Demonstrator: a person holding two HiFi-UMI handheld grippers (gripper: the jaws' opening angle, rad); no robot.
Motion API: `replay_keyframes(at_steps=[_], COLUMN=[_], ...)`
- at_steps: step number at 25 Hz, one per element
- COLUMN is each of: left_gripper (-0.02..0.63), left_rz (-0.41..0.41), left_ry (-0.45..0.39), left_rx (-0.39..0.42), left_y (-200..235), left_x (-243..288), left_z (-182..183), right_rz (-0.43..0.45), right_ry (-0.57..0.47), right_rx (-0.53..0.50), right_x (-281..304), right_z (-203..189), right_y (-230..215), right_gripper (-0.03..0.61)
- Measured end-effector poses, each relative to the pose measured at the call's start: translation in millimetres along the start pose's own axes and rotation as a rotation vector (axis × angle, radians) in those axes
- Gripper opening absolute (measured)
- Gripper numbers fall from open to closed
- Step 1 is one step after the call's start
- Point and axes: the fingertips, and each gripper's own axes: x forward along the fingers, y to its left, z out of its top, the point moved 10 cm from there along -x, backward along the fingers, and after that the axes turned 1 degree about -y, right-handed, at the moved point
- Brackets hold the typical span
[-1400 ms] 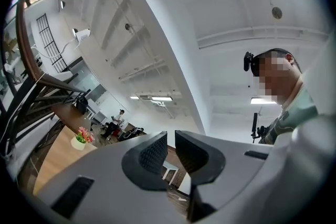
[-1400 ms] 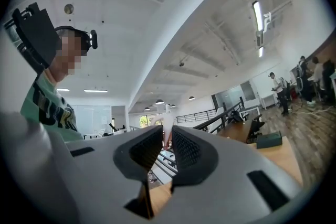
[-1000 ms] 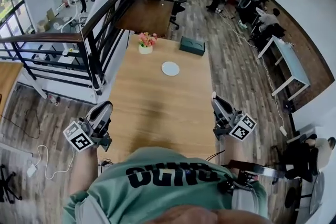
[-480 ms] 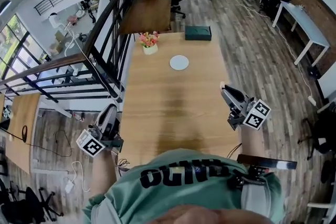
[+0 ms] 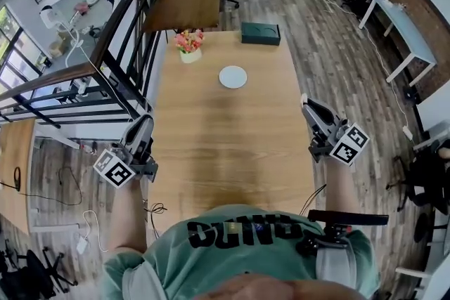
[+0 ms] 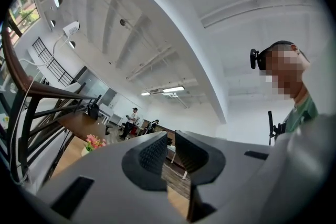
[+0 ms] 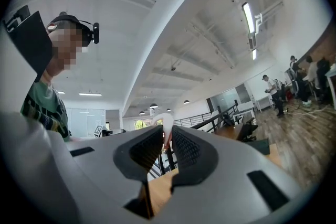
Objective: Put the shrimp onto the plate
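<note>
A small white plate point(image 5: 233, 76) lies on the far half of the long wooden table point(image 5: 225, 144). My right gripper point(image 5: 307, 105) hovers over the table's right edge, well short of the plate. In the right gripper view the right gripper point(image 7: 168, 138) is shut on a pale white and pink shrimp point(image 7: 167, 124) that sticks up past the fingertips. My left gripper point(image 5: 145, 123) is held off the table's left edge, pointing up and forward. In its own view the left gripper point(image 6: 170, 145) has its jaws a narrow gap apart with nothing between them.
A pot of pink flowers point(image 5: 188, 46) and a dark green box point(image 5: 260, 33) stand at the table's far end, beyond the plate. A black railing point(image 5: 119, 31) runs along the left side. Wooden floor, desks and seated people are to the right.
The head view has swung and tilted, so the table sits differently in frame. Both grippers stay near the table's side edges at the near end; the plate has not moved.
</note>
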Motion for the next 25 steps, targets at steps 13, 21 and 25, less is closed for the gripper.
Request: replay_keyframes(at_steps=[13,21,25], left_gripper=[0.051,0.051,0.049], left_rz=[0.042,0.018,0.012], left_ry=[0.106,0.161,0.188], left_rx=[-0.014,-0.009,0.003], left_y=[139,197,219], left_x=[103,159,178], left_z=[-50,-89,-112], right_rz=[-0.040,-0.042,-0.042], right_ry=[0.108,0.168,0.193], right_rx=[-0.037,-0.033,-0.043], right_x=[99,142,160], right_z=[-44,-88,-109], right_y=[-120,-178,-200], right_gripper=[0.057,0.057,0.057])
